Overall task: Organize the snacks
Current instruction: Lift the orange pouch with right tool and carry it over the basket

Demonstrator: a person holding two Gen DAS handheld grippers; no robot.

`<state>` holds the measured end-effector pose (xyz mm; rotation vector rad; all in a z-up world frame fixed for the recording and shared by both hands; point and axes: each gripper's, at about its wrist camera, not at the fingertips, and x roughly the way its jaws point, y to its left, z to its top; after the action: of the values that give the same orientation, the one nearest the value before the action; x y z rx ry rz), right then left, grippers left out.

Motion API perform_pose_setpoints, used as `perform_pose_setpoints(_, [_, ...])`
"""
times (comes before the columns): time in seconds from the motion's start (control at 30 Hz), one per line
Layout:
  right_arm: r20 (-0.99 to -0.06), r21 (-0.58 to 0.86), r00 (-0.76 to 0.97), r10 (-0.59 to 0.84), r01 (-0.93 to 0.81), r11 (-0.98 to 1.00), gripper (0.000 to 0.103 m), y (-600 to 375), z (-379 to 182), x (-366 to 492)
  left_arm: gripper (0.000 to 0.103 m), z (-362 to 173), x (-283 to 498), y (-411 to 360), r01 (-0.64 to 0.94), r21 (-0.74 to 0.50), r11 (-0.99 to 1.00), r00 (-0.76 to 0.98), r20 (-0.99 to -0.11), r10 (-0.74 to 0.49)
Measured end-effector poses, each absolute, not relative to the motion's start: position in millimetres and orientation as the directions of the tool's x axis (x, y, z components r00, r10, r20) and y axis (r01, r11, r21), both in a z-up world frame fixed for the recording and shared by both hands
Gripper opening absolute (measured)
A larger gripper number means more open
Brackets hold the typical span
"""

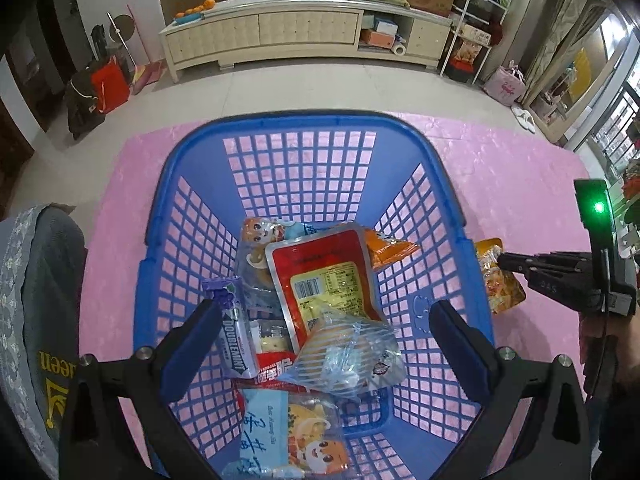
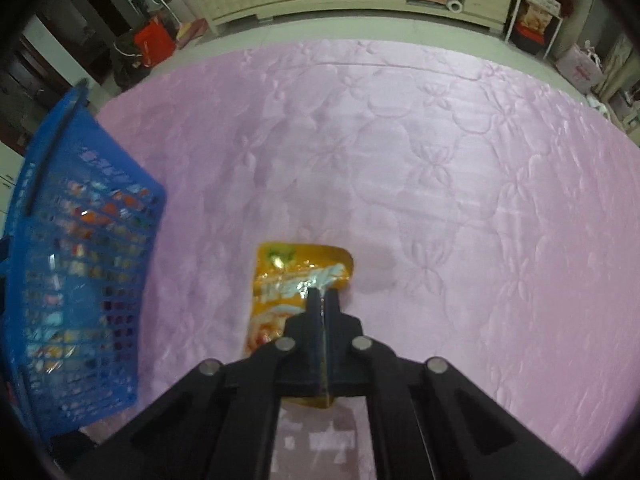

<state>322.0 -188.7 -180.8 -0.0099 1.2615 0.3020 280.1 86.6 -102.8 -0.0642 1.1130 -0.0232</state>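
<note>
A blue plastic basket stands on the pink mat and holds several snack packets, among them a red pouch, a Doublemint gum pack and a clear wrapped snack. My left gripper is open over the basket with nothing between its fingers. My right gripper is shut on a yellow snack pouch just above the mat, to the right of the basket. The pouch also shows in the left wrist view, with the right gripper on it.
The pink quilted mat covers the floor to the right of the basket. A long cream cabinet stands against the far wall. Bags and a red box sit at the far left. My grey-clothed knee is at left.
</note>
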Motion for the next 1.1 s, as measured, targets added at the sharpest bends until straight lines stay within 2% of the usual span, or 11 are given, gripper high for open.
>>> perform_pose_setpoints(0.47, [-0.87, 0.23, 0.374, 0.321, -0.268, 0.936, 0.003, -206.9, -98.6, 270.1, 0.103, -51.2, 232.8, 79.0, 0.001, -0.055, 0.998, 0.533, -0.845, -0.047])
perform_pose_setpoints(0.67, [-0.83, 0.257, 0.414, 0.375, -0.313, 0.914, 0.004, -181.7, -58.2, 245.5, 0.103, -31.7, 212.7, 79.2, 0.01, -0.055, 0.998, 0.576, -0.816, -0.051])
perform_pose_setpoints(1.1, [-0.776, 0.289, 0.43, 0.461, -0.408, 0.866, 0.004, -119.9, -28.5, 228.9, 0.103, -17.5, 179.4, 95.1, 0.002, -0.006, 1.0, 0.627, -0.779, -0.006])
